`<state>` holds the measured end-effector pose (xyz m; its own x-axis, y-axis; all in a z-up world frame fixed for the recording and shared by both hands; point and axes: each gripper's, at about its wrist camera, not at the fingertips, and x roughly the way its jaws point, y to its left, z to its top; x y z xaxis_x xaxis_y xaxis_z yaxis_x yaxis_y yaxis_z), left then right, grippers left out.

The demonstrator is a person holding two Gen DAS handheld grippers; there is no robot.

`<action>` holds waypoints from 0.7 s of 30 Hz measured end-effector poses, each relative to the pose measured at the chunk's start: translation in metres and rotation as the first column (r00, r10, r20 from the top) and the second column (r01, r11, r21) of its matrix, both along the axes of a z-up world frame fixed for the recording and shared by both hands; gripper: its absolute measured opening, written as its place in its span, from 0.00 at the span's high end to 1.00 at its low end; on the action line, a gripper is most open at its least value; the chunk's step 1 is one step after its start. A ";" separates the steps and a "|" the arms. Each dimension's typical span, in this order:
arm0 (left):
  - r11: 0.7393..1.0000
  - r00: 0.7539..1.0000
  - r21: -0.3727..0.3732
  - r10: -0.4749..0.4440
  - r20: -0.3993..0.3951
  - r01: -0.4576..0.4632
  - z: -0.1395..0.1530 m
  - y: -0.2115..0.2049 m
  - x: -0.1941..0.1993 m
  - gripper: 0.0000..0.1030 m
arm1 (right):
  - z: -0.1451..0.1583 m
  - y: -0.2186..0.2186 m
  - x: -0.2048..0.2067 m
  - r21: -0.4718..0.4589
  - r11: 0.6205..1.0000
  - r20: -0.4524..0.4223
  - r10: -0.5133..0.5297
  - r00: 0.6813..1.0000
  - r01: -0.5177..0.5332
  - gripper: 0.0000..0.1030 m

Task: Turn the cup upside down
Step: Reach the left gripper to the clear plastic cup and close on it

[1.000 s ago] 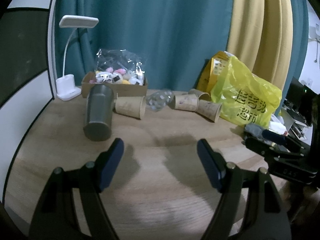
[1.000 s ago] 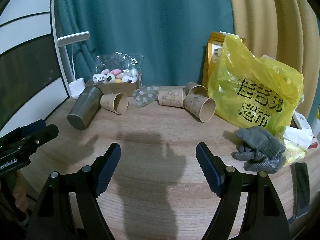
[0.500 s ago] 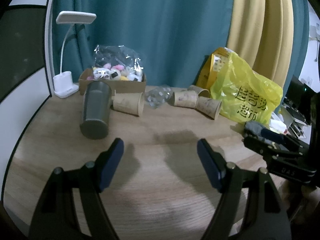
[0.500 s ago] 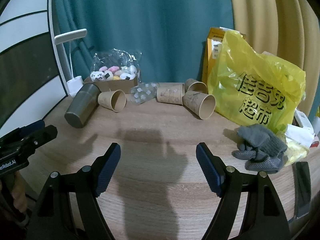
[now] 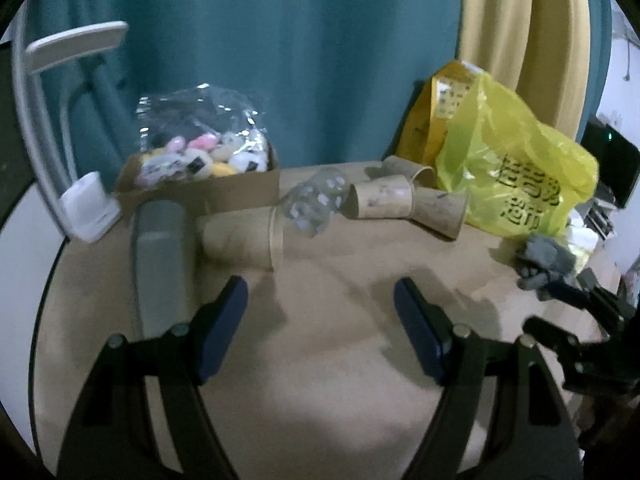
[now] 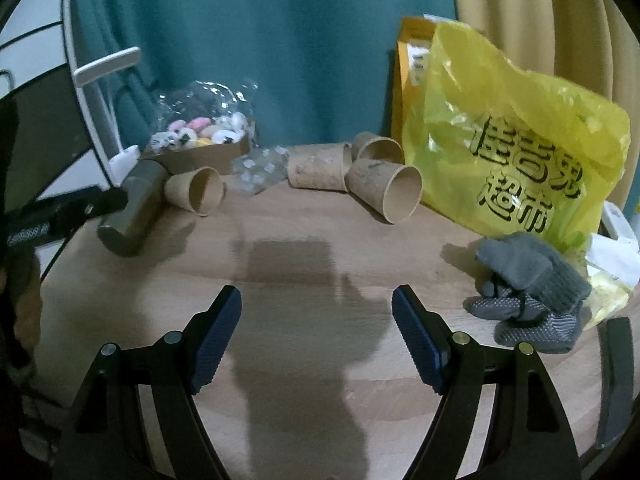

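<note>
Two views were recorded, left wrist first.

Left wrist view: left gripper (image 5: 320,308) held low over the wooden desk (image 5: 320,360), its blue-padded fingers (image 5: 224,320) spread wide apart with nothing between them. Grey metal tumbler (image 5: 162,264) lay on its side just ahead of the left finger, base toward the cardboard box (image 5: 224,192) of small plush toys. One paper cup (image 5: 244,238) lay on its side beside the tumbler, rim turned right. Crumpled clear plastic cup (image 5: 316,204) lay next to that rim. Further right, three more paper cups (image 5: 382,201) lay on their sides in a cluster against the yellow shopping bag (image 5: 516,176). White desk lamp (image 5: 86,210) stood at far left. Grey knit gloves (image 5: 546,258) lay at right, with the right gripper (image 5: 576,320) just beyond them at the frame edge; its opening could not be told from here.

Right wrist view: right gripper (image 6: 316,320) hovered over bare desk (image 6: 320,264), fingers (image 6: 416,336) wide apart and empty. Paper cup (image 6: 198,190) on its side, mouth toward the camera, touching the tumbler (image 6: 134,210). Clustered paper cups (image 6: 384,190) near the yellow shopping bag (image 6: 516,144). Gloves (image 6: 528,292) piled at right. Left gripper (image 6: 60,214) showed at the left edge, in front of the tumbler.
</note>
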<state>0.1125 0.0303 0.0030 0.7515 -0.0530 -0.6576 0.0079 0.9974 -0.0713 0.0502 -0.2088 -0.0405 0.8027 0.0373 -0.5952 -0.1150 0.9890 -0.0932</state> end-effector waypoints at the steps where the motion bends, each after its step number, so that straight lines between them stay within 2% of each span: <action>1: 1.000 1.000 0.011 -0.018 -0.007 0.018 -0.002 0.000 0.017 0.25 | -0.002 -0.003 0.005 0.003 1.000 -0.006 -0.005 1.000 0.005 0.22; 6: 0.996 0.993 0.032 -0.084 -0.077 0.087 -0.011 -0.001 0.084 0.25 | -0.007 -0.017 0.032 0.010 0.999 -0.027 -0.031 0.999 0.031 0.22; 9: 0.991 0.983 0.068 -0.106 -0.153 0.117 -0.018 -0.001 0.131 0.25 | -0.007 -0.024 0.046 0.015 0.999 -0.030 -0.047 0.998 0.047 0.22; 14: 0.961 0.956 0.185 -0.157 -0.248 0.206 -0.032 -0.014 0.184 0.25 | -0.011 -0.037 0.066 0.037 0.997 -0.047 -0.072 0.996 0.074 0.22; 19: 0.930 0.922 0.247 -0.179 -0.344 0.273 -0.056 -0.025 0.227 0.25 | -0.016 -0.046 0.080 0.057 0.994 -0.061 -0.091 0.994 0.095 0.22; 21: 0.927 0.913 0.252 -0.173 -0.368 0.278 -0.064 -0.027 0.235 0.25 | -0.017 -0.050 0.083 0.063 0.993 -0.065 -0.098 0.993 0.102 0.22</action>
<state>0.3475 0.0036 -0.0614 0.4758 0.0393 -0.8787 0.2628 0.9470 0.1846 0.1331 -0.2588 -0.0580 0.7660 -0.0005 -0.6428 -0.0185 0.9996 -0.0228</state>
